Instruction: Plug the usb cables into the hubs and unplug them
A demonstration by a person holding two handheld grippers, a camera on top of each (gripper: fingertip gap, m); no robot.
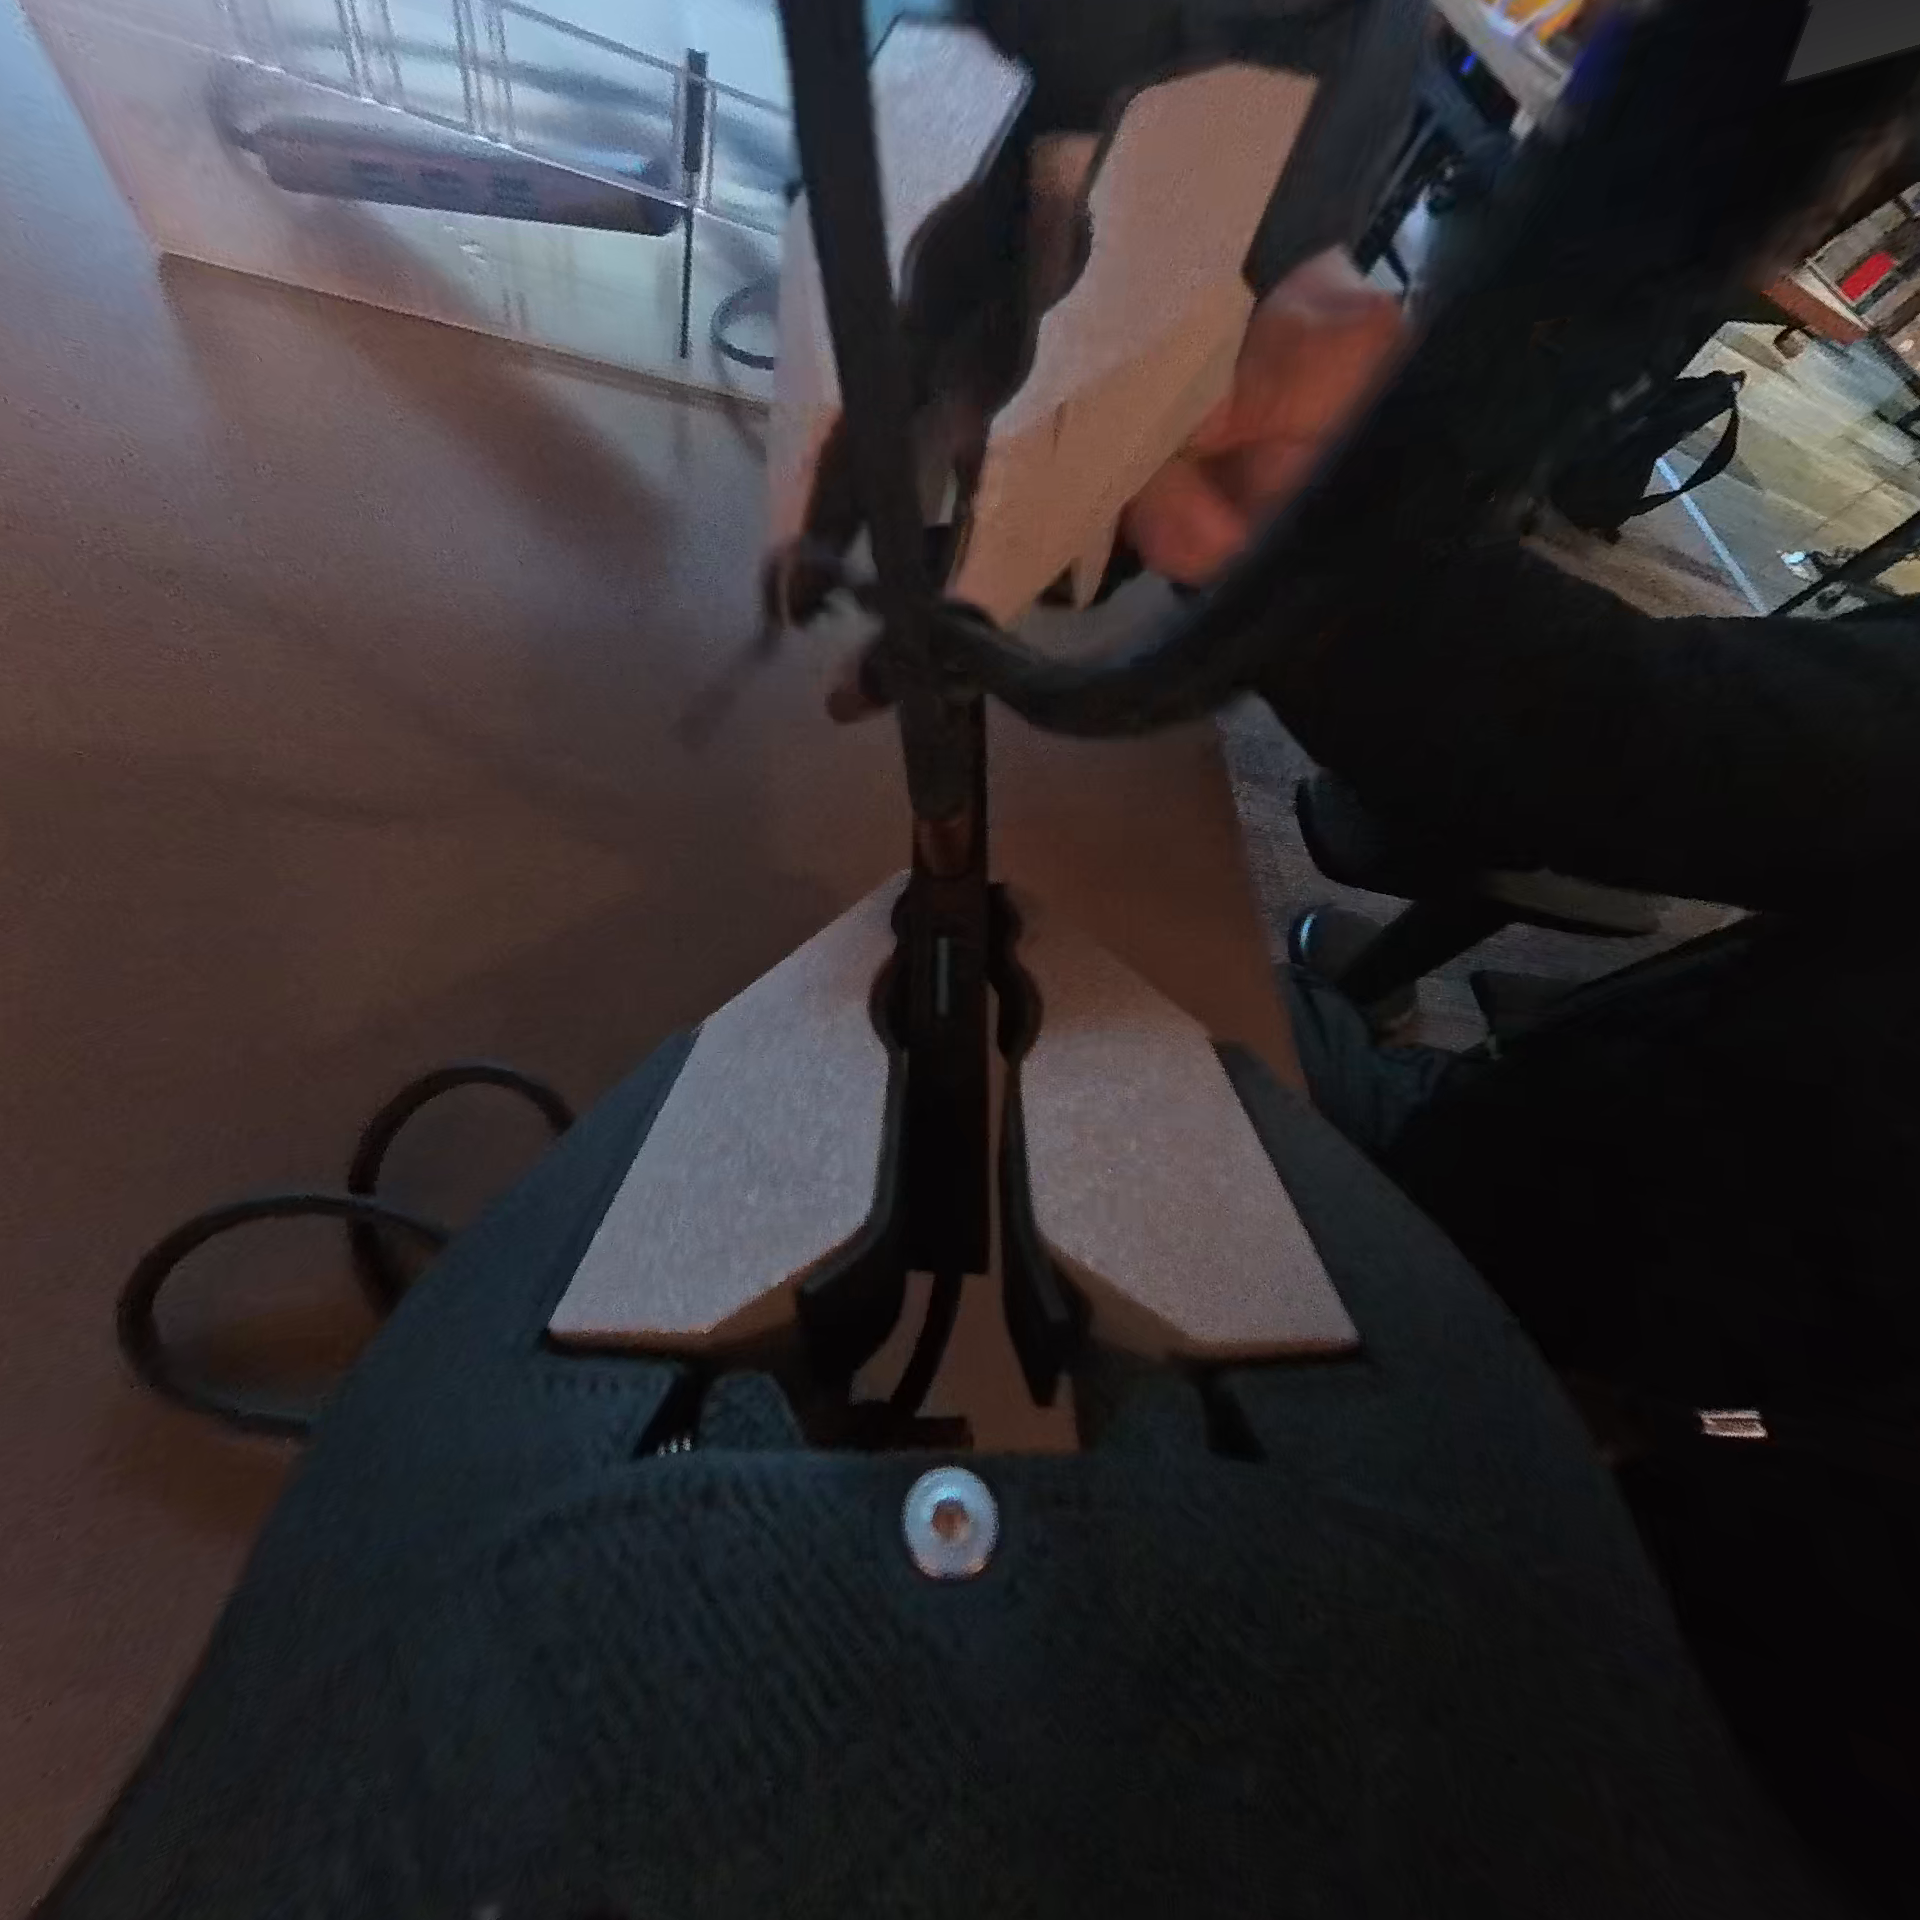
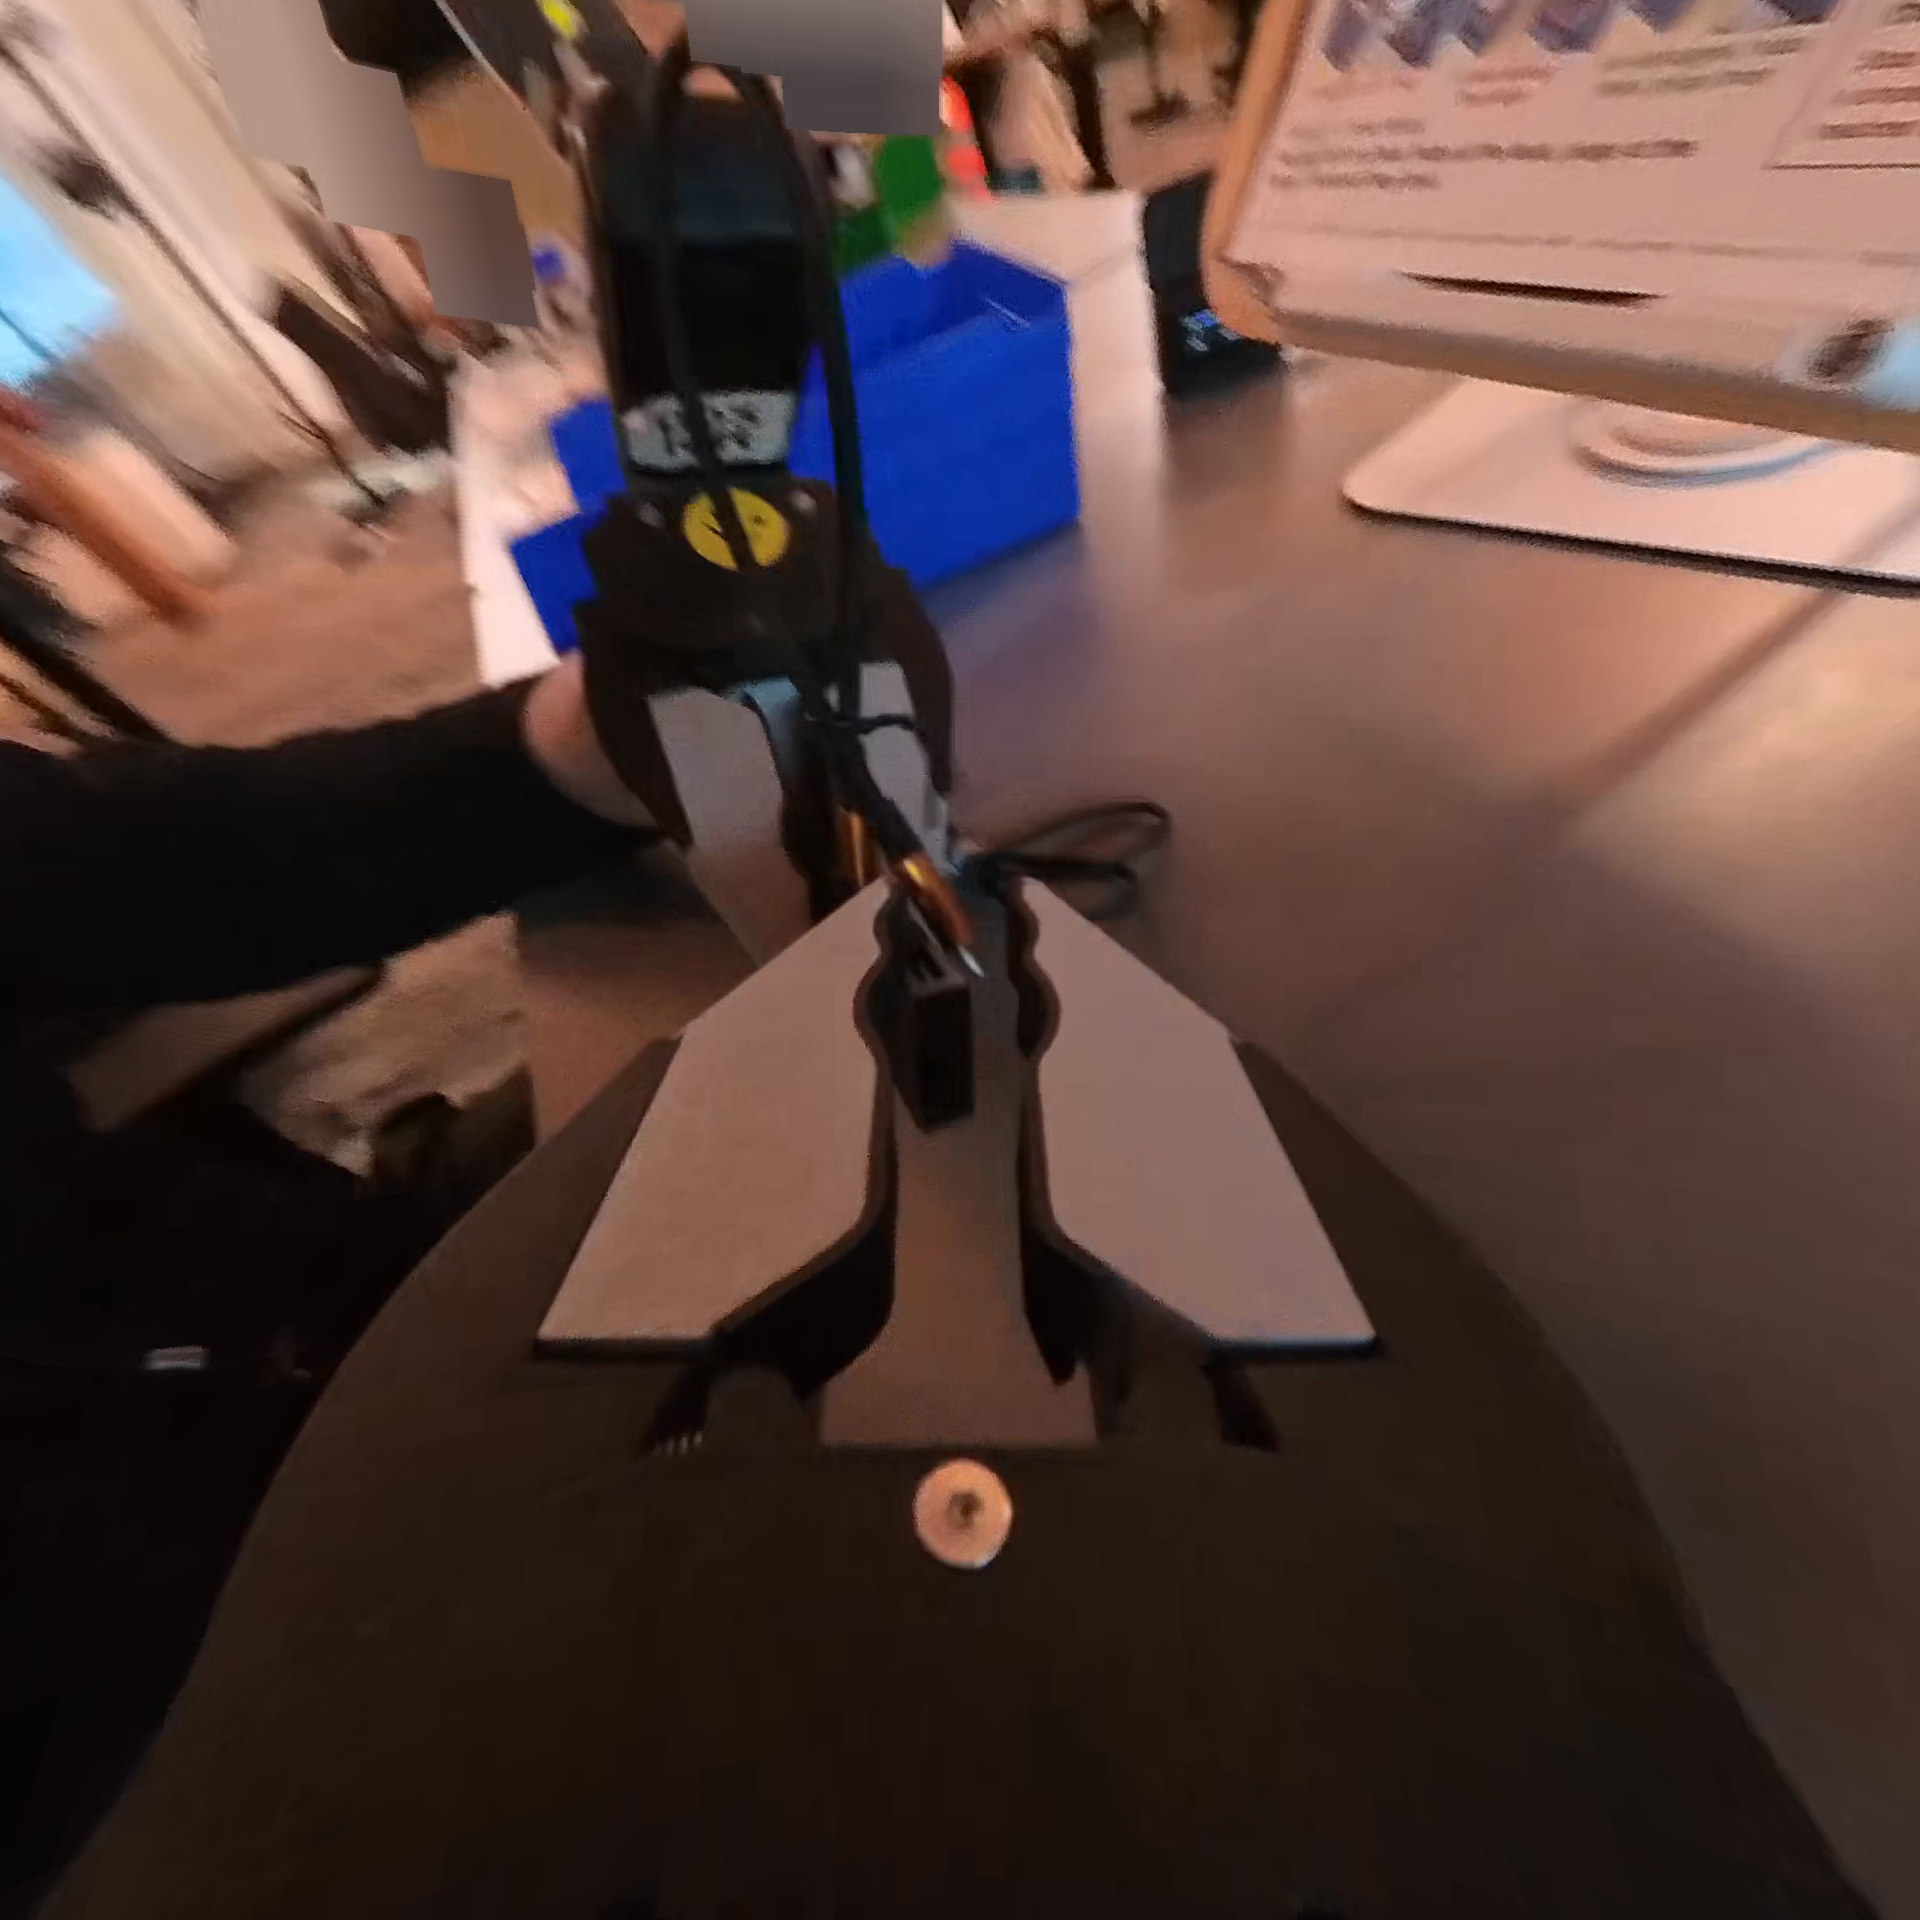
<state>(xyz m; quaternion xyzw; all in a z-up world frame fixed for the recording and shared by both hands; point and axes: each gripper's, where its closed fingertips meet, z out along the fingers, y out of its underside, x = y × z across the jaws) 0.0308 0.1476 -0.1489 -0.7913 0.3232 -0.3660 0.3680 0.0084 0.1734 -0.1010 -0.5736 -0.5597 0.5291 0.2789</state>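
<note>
My left gripper (image 1: 951, 914) is shut on a black USB plug (image 1: 943, 997) whose copper collar (image 1: 940, 831) sticks out past the fingertips. My right gripper (image 2: 951, 914) is shut on a small black connector block (image 2: 935, 1039). The two grippers face each other, tips almost touching, just above the brown table. In the right wrist view the left gripper (image 2: 831, 821) brings the gold-collared plug (image 2: 923, 878) against the block's far end. In the left wrist view the right gripper (image 1: 894, 623) is blurred. A long dark hub (image 1: 457, 177) lies at the far left.
Loops of black cable (image 1: 312, 1247) lie on the table to the left, and more loops (image 2: 1091, 842) behind the grippers. A blue bin (image 2: 966, 416), a white monitor foot (image 2: 1662, 488) and a screen (image 2: 1558, 156) stand farther back. A person's hand (image 1: 1278, 436) and dark sleeve (image 2: 260, 852) are close. One gripper's finger ends stand about 6 cm off the other's. The long dark hub (image 1: 457, 177) is about 20 cm from both grippers' fingertips.
</note>
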